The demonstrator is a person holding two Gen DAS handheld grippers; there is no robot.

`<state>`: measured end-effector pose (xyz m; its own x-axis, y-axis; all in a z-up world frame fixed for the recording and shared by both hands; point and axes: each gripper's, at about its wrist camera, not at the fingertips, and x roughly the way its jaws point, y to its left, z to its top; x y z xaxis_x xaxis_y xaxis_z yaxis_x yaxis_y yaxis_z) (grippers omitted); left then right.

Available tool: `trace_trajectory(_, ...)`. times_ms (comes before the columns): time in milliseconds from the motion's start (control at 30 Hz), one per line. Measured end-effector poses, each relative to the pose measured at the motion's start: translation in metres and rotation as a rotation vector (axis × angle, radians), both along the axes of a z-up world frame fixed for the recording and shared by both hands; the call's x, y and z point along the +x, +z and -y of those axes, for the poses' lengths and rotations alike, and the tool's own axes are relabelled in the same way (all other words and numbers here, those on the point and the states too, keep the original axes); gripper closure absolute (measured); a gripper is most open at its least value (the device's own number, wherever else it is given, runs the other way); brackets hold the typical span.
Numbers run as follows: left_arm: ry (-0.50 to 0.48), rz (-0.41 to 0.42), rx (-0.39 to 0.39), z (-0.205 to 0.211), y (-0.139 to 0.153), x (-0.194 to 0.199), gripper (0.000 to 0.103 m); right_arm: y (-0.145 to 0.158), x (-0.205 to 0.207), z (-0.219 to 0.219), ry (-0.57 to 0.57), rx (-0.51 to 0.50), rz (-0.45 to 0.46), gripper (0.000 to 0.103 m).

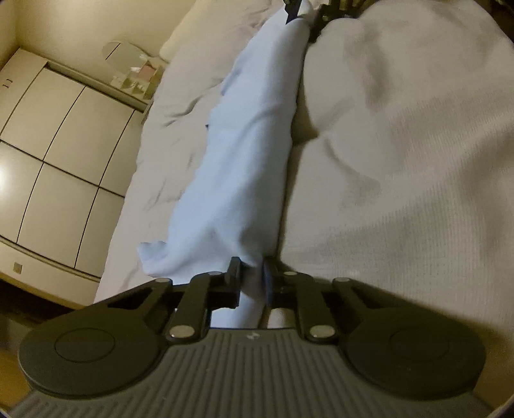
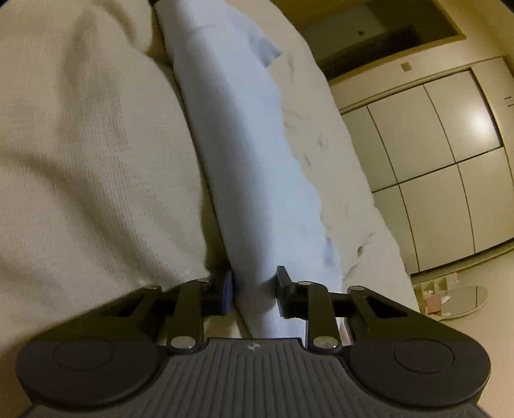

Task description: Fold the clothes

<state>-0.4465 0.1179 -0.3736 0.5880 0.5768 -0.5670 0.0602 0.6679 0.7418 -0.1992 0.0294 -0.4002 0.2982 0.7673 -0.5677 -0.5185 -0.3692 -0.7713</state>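
The blue cloth [image 1: 244, 154] hangs as a long, narrow band stretched between the two grippers above the bed [image 1: 180, 106]. In the left wrist view it runs from 6 o'clock up to 12 o'clock; the left gripper [image 1: 252, 276] is clamped on its near end, fabric bunched between the jaws. At the far end the right gripper [image 1: 294, 11] shows only as a dark tip — pinching the cloth there. In the right wrist view the right gripper [image 2: 253, 286] grips the cloth [image 2: 244, 144] too, jaws narrow around it. A cream blanket [image 2: 80, 154] lies just beside the cloth, at 9 o'clock. Wardrobe doors [image 2: 437, 154] stand at 3 o'clock, a round mirror [image 2: 465, 300] on the floor at 4 o'clock.
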Motion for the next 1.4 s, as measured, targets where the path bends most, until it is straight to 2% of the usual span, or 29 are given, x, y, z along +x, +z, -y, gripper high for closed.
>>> trace_trajectory(100,0.037,0.024,-0.076,-0.021,0.004,-0.011,0.091,-0.004,0.019,-0.003,-0.040,-0.013,-0.026,0.079)
trace_trajectory(233,0.044,0.032,-0.040,-0.018,0.002,-0.016,0.089,-0.006,0.039,-0.004,-0.104,-0.026,-0.055,0.079)
trace_trajectory(300,0.070,0.018,-0.023,-0.014,0.007,-0.021,0.084,-0.001,0.036,-0.003,-0.116,-0.021,-0.024,0.079)
trace_trajectory(400,0.104,0.012,0.001,-0.007,0.018,-0.033,0.082,0.002,0.042,-0.009,-0.132,0.000,0.015,0.062)
trace_trajectory(433,0.099,0.015,0.008,-0.004,0.020,-0.035,0.074,0.005,0.045,-0.012,-0.128,0.015,-0.002,0.062)
trace_trajectory(467,0.083,0.016,0.011,-0.003,0.021,-0.033,0.061,0.008,0.046,-0.014,-0.126,0.023,-0.022,0.060)
trace_trajectory(533,0.052,0.010,0.029,0.000,0.019,-0.029,0.055,0.006,0.044,-0.025,-0.127,0.032,-0.025,0.054)
trace_trajectory(600,0.052,-0.014,0.085,-0.005,0.006,-0.021,0.057,-0.001,0.043,-0.038,-0.124,0.029,0.001,0.054)
trace_trajectory(667,0.078,-0.021,0.077,-0.017,-0.001,-0.014,0.079,-0.005,0.047,-0.047,-0.130,0.023,0.007,0.056)
trace_trajectory(700,0.088,-0.025,0.057,-0.025,-0.002,-0.010,0.084,-0.005,0.049,-0.051,-0.137,0.017,0.000,0.064)
trace_trajectory(733,0.083,-0.034,0.039,-0.030,-0.003,-0.006,0.086,-0.004,0.050,-0.056,-0.144,0.003,-0.014,0.073)
trace_trajectory(833,0.064,-0.040,0.027,-0.032,0.003,-0.009,0.090,0.004,0.045,-0.048,-0.147,-0.005,-0.020,0.086)
trace_trajectory(967,0.058,0.002,0.016,-0.018,0.027,-0.034,0.094,0.029,0.034,-0.019,-0.141,0.020,-0.049,0.088)
trace_trajectory(1167,0.055,0.032,-0.020,0.032,0.055,-0.071,0.094,0.054,0.002,0.049,-0.127,0.029,-0.088,0.089)
trace_trajectory(1267,0.067,0.043,-0.062,0.059,0.055,-0.084,0.093,0.047,-0.010,0.080,-0.147,0.008,-0.113,0.086)
trace_trajectory(1300,0.077,0.042,-0.078,0.066,0.051,-0.087,0.092,0.041,-0.012,0.085,-0.158,-0.003,-0.116,0.083)
trace_trajectory(1333,0.091,0.033,-0.088,0.070,0.044,-0.089,0.091,0.033,-0.011,0.086,-0.177,-0.016,-0.104,0.070)
trace_trajectory(1400,0.117,0.016,-0.093,0.074,0.035,-0.094,0.089,0.019,-0.007,0.087,-0.217,-0.039,-0.086,0.059)
